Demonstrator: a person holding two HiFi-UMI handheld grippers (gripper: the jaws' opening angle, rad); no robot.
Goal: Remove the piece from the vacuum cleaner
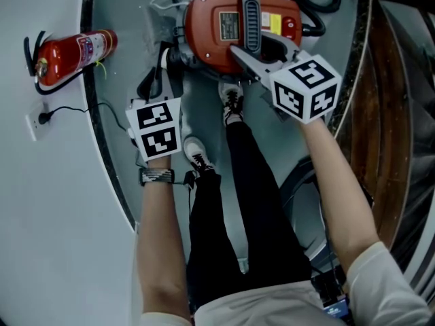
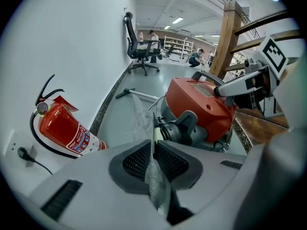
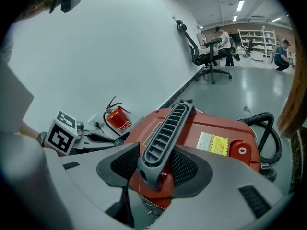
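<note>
Clamping the vacuum cleaner (image 1: 207, 39) by its grey handle (image 3: 168, 128), right claw (image 3: 158, 166) steadied it on the floor (image 1: 126, 66) at the wall-side edge. Left claw (image 2: 152, 153) pinched a thin grey strip (image 2: 156, 188). Hose port (image 2: 184, 128) looked still attached, so removal seemed unfinished.

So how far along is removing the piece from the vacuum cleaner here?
Done: nothing visibly off yet; the grey hose port sits on the red vacuum cleaner. In hand: the right gripper has its fingers clamped on the carry handle; the left gripper pinches a thin strip I cannot identify. Left: freeing the piece.
</note>
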